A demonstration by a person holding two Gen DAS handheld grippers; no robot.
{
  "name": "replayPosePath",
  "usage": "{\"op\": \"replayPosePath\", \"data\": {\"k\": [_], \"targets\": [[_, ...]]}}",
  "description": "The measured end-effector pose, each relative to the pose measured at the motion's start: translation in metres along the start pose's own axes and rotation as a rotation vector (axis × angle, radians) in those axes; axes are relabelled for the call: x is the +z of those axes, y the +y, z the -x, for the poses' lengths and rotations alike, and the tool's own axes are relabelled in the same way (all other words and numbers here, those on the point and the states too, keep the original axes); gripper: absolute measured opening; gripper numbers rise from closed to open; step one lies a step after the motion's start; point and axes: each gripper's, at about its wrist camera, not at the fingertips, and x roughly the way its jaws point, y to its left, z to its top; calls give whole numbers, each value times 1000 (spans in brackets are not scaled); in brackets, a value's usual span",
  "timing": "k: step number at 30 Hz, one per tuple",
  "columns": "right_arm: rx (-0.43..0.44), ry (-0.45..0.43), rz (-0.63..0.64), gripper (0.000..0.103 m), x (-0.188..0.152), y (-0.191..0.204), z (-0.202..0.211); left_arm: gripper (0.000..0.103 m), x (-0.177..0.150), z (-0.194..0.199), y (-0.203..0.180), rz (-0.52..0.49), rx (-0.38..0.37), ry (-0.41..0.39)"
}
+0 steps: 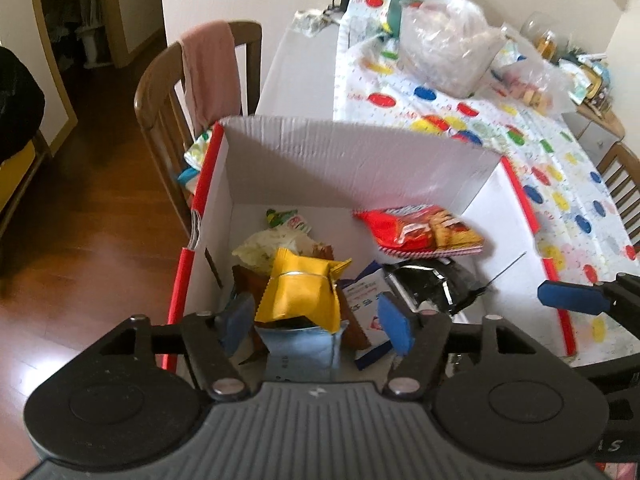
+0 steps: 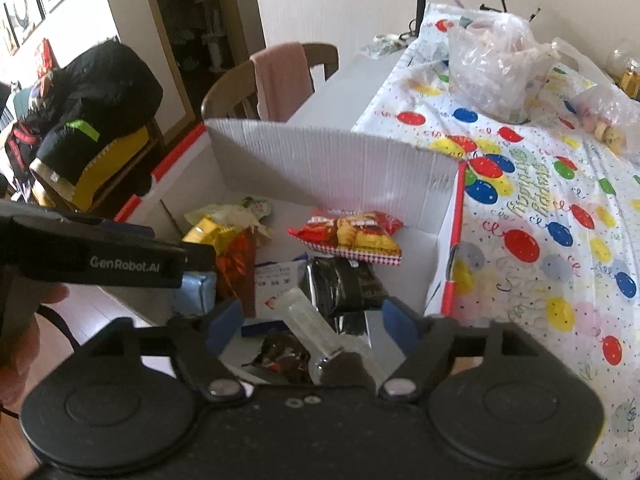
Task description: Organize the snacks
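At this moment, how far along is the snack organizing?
Well underway: the white cardboard box already holds a red snack bag, a yellow foil packet, a black foil packet and more. Nothing is in hand; the left gripper and right gripper are both open over the box. Clear plastic bags remain on the balloon-print tablecloth.

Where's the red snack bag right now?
The red snack bag lies inside the white box, toward its far right corner, just beyond the black packet; the right wrist view shows it mid-box.
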Motion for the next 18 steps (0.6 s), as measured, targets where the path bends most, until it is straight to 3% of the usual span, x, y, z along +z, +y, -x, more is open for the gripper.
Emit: {"op": "replayPosePath", "data": {"k": [10, 18], "targets": [[9, -85, -20, 100, 0, -3, 40, 83, -7, 38, -10, -7, -45, -77], [1, -148, -54, 103, -9, -12, 65, 99, -17, 60, -17, -21, -82, -117]]}}
